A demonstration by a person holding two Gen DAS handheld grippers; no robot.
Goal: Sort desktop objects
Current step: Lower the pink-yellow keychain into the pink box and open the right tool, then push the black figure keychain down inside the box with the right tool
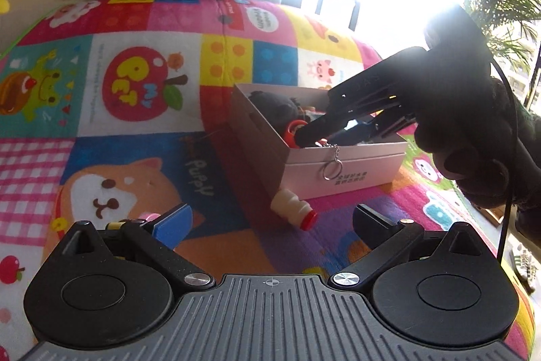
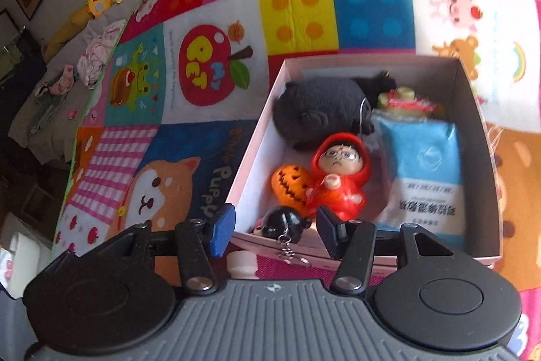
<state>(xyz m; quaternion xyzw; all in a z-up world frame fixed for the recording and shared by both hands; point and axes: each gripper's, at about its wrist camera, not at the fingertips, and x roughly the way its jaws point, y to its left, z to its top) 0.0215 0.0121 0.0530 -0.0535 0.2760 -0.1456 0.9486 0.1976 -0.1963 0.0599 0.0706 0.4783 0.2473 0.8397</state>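
Glare from the window washes out the far end of the left wrist view, and the right tongs (image 1: 324, 131) show there only as a dark shape held in a gloved hand (image 1: 473, 151), their tips dipping into the pale box (image 1: 345, 171). Much of the box's inside is hidden from this side; a ring on a chain (image 1: 333, 166) hangs over its near wall. A small white bottle with a red cap (image 1: 292, 208) lies on the patchwork mat (image 1: 135, 131) against the box's near corner.

The right wrist view looks down into the box (image 2: 480, 137): a black plush (image 2: 321, 110), a red-hooded figure (image 2: 341, 178), an orange pumpkin (image 2: 290, 183), a blue-and-white packet (image 2: 426, 171) and a blurred red-and-green wrapper (image 2: 409, 102) at the far wall. A black keychain toy (image 2: 287, 224) rests on the near rim, its chain over the edge. The bottle (image 2: 241, 263) is half hidden behind the tongs' body.

The right tongs (image 2: 274, 230) stand partly open astride the near rim, pads clear of the keychain toy between them. The left tongs (image 1: 270, 222) stand wide open above the mat, holding nothing.
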